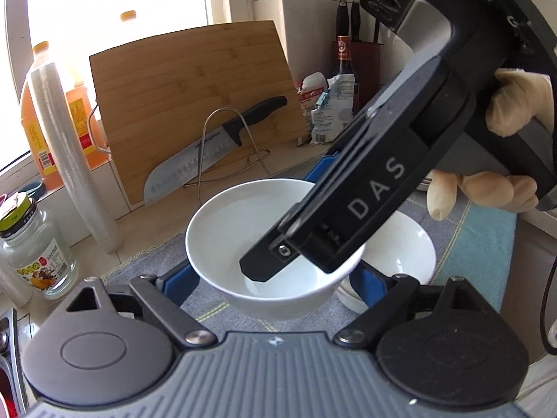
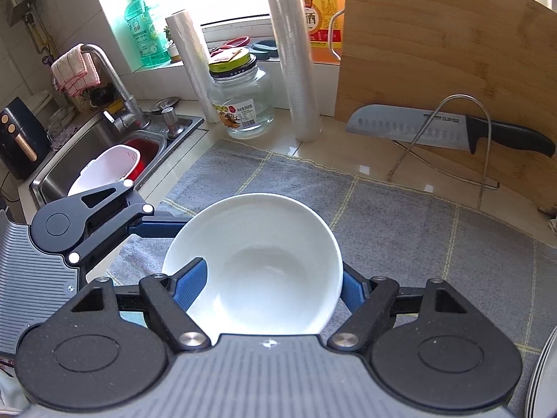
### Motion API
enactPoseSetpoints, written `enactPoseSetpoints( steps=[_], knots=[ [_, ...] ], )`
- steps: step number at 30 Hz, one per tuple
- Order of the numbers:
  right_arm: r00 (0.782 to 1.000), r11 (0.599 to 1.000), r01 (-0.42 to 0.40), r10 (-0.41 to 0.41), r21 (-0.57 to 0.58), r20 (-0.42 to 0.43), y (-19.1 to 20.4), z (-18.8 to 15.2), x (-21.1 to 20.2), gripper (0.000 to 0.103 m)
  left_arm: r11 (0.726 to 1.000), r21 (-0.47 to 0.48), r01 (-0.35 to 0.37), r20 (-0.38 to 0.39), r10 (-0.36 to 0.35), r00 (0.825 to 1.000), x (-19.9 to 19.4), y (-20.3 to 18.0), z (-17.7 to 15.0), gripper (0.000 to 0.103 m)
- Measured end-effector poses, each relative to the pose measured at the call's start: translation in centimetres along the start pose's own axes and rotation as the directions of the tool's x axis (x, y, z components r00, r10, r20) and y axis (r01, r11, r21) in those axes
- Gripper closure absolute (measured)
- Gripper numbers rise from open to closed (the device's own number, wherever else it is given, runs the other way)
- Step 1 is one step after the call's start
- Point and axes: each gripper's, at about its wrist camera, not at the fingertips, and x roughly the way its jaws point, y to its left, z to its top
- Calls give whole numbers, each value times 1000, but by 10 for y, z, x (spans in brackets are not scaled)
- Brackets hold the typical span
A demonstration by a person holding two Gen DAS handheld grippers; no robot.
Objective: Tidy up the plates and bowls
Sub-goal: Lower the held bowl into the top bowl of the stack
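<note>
White bowl (image 2: 257, 264): up off the grey mat (image 2: 400, 230), one wall pinched by the right gripper (image 2: 271, 289), with one blue finger (image 2: 191, 282) inside the bowl and the other outside.
Same bowl, left view: at 12 o'clock from the left gripper (image 1: 275, 278), whose fingers sit on both sides of it, not pressing as far as I can see.
Second bowl (image 1: 400, 247): at 3 o'clock, resting on the mat.
Done: one bowl picked up, I think.
Left: set it with the other bowl; plates barely seen.
Behind: cutting board (image 2: 452, 55) and knife (image 2: 435, 129) at 1 o'clock.
</note>
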Motion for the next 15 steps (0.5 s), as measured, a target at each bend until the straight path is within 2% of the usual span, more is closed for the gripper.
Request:
enactPoseSetpoints(
  steps=[8,15],
  knots=[
    [998,998,52,-53,40,27,-21,-16,-27,20,998,32,52,21,-53,998,10,-24,13,11],
    [996,993,84,-86,87,19,-37,-34,-40,20,992,53,112,7,-112,994,21,-47,18,11]
  ],
)
